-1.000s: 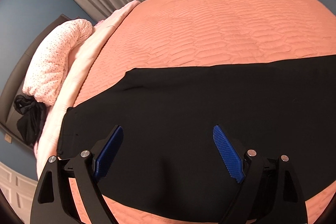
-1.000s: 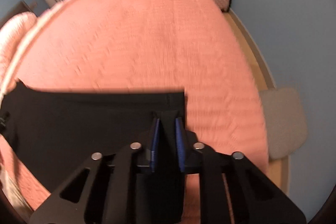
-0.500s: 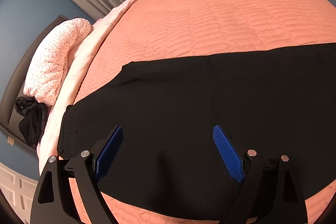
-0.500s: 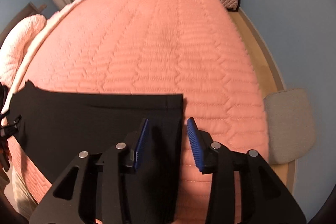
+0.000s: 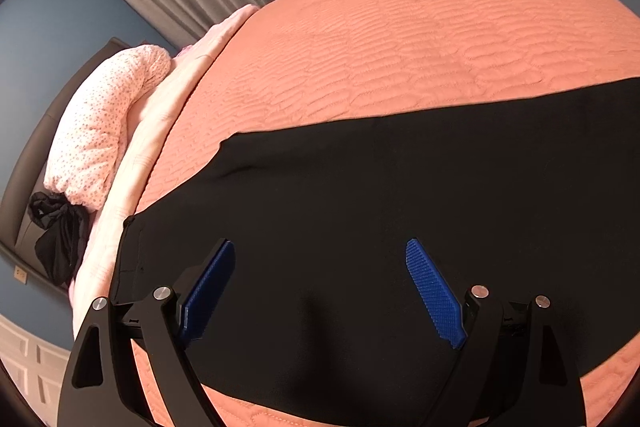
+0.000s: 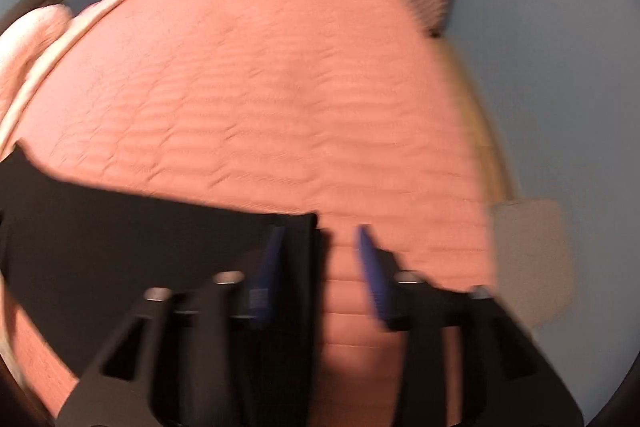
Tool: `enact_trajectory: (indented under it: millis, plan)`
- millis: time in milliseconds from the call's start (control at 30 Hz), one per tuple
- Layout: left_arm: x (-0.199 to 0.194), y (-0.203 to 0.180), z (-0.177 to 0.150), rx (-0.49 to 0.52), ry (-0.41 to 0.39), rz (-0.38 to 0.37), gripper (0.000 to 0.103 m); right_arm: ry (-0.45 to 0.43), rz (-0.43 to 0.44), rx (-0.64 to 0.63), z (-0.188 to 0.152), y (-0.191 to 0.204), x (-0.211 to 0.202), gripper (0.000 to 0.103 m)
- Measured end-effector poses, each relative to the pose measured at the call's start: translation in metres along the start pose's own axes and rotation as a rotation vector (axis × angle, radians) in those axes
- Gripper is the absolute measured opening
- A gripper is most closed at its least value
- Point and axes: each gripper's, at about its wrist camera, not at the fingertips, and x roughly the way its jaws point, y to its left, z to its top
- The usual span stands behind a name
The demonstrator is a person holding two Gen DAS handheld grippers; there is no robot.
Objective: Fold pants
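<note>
Bed with quilted salmon-pink cover (image 5: 440,39) fills both views ahead of my tools. Black fabric pants (image 5: 360,207) lie flat across it, under and just ahead of the left tool (image 5: 320,291), jaws wide apart, holding nothing. Right tool (image 6: 320,267) sits at the hem end; its jaws have just been opening, hem edge between them but unpinched. View blurred. Judgement: release cleanly, lift clear without dragging the hem, then check edges align before the next fold. No readable labels or writing.
</note>
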Motion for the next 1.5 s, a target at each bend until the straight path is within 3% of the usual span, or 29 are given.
enact_trajectory:
  millis: [67, 133, 200, 233, 267, 300, 333, 400, 433, 467, 500, 533, 567, 633, 667, 733, 800, 867, 900, 933, 1033, 1133, 1200, 1233, 1267, 1300, 1333, 1433, 1500]
  plan:
    - [0.005, 0.006, -0.003, -0.025, 0.006, -0.007, 0.086, -0.096, -0.026, 0.051, -0.005, 0.001, -0.031, 0.05]
    - [0.016, 0.012, -0.003, -0.052, 0.028, -0.021, 0.086, -0.14, 0.037, 0.027, -0.017, 0.02, -0.052, 0.049]
    - [0.031, 0.015, 0.0, -0.06, 0.046, -0.01, 0.086, -0.094, 0.148, -0.028, -0.036, 0.05, -0.047, 0.047]
    - [0.037, 0.015, 0.001, -0.058, 0.052, -0.003, 0.087, -0.036, 0.152, -0.043, -0.044, 0.054, -0.032, 0.046]
    - [0.045, 0.017, 0.004, -0.057, 0.05, 0.002, 0.088, 0.057, 0.082, -0.042, -0.06, 0.05, -0.004, 0.043]
    - [0.05, 0.021, 0.008, -0.062, 0.045, 0.003, 0.088, 0.004, 0.142, 0.03, -0.069, 0.036, -0.005, 0.028]
    - [0.054, 0.026, 0.012, -0.065, 0.046, 0.01, 0.088, 0.005, 0.134, 0.147, -0.069, 0.024, -0.011, 0.026]
    - [0.059, 0.034, 0.016, -0.064, 0.042, 0.022, 0.088, -0.034, 0.15, 0.219, -0.068, 0.026, -0.032, 0.029]
    - [0.065, 0.039, 0.017, -0.062, 0.053, 0.03, 0.088, -0.066, 0.186, 0.179, -0.068, 0.039, -0.042, 0.031]
    - [0.07, 0.043, 0.018, -0.065, 0.065, 0.034, 0.088, -0.034, 0.175, 0.08, -0.073, 0.054, -0.039, 0.033]
    - [0.072, 0.049, 0.017, -0.077, 0.078, 0.034, 0.088, 0.036, 0.098, 0.02, -0.081, 0.059, -0.025, 0.034]
    - [0.071, 0.056, 0.017, -0.094, 0.088, 0.03, 0.087, 0.072, 0.069, 0.023, -0.09, 0.052, -0.015, 0.034]
    - [0.065, 0.064, 0.016, -0.109, 0.086, 0.023, 0.087, 0.038, 0.108, 0.139, -0.094, 0.036, -0.024, 0.033]
    - [0.043, 0.083, 0.009, -0.149, 0.039, -0.004, 0.087, -0.006, 0.082, 0.285, -0.097, 0.024, -0.05, 0.037]
    - [0.031, 0.089, 0.004, -0.164, 0.015, -0.022, 0.087, -0.066, 0.106, 0.28, -0.1, 0.033, -0.07, 0.037]
    - [0.009, 0.09, -0.009, -0.179, -0.013, -0.09, 0.087, -0.09, 0.15, 0.204, -0.106, 0.061, -0.084, 0.037]
    - [-0.004, 0.075, -0.02, -0.148, -0.021, -0.127, 0.087, -0.041, 0.187, 0.114, -0.115, 0.092, -0.072, 0.035]
    - [-0.005, 0.048, -0.03, -0.063, -0.01, -0.123, 0.087, 0.043, 0.124, 0.071, -0.128, 0.087, -0.042, 0.03]
    - [0.0, 0.035, -0.036, -0.017, 0.004, -0.109, 0.088, -0.002, 0.163, 0.112, -0.133, 0.074, -0.045, 0.02]
    - [0.007, 0.024, -0.042, 0.025, 0.024, -0.078, 0.088, -0.003, 0.14, 0.183, -0.136, 0.057, -0.048, 0.018]
    - [0.004, 0.023, -0.049, 0.011, -0.023, -0.049, 0.088, -0.062, 0.095, 0.411, -0.144, 0.011, -0.077, 0.023]
    - [0.004, 0.022, -0.046, -0.003, -0.007, -0.034, 0.088, -0.083, 0.166, 0.372, -0.146, 0.03, -0.089, 0.021]
    - [0.001, 0.022, -0.043, -0.009, 0.013, -0.024, 0.088, 0.002, 0.138, 0.29, -0.158, 0.036, -0.066, 0.019]
    - [-0.003, 0.024, -0.041, -0.008, 0.024, -0.029, 0.088, -0.004, 0.181, 0.338, -0.164, 0.026, -0.062, 0.019]
    - [-0.009, 0.026, -0.04, -0.008, 0.02, -0.036, 0.088, -0.034, 0.228, 0.449, -0.173, 0.015, -0.068, 0.026]
    - [-0.016, 0.029, -0.04, -0.01, 0.005, -0.039, 0.088, -0.031, 0.192, 0.516, -0.181, 0.01, -0.073, 0.026]
    - [-0.024, 0.032, -0.04, -0.013, -0.008, -0.04, 0.088, -0.043, 0.184, 0.554, -0.188, 0.009, -0.079, 0.026]
    - [-0.037, 0.037, -0.042, -0.051, -0.002, -0.101, 0.088, -0.056, 0.299, 0.606, -0.206, 0.006, -0.086, 0.027]
    - [-0.041, 0.033, -0.043, -0.058, 0.012, -0.135, 0.088, -0.074, 0.37, 0.664, -0.215, 0.004, -0.08, 0.044]
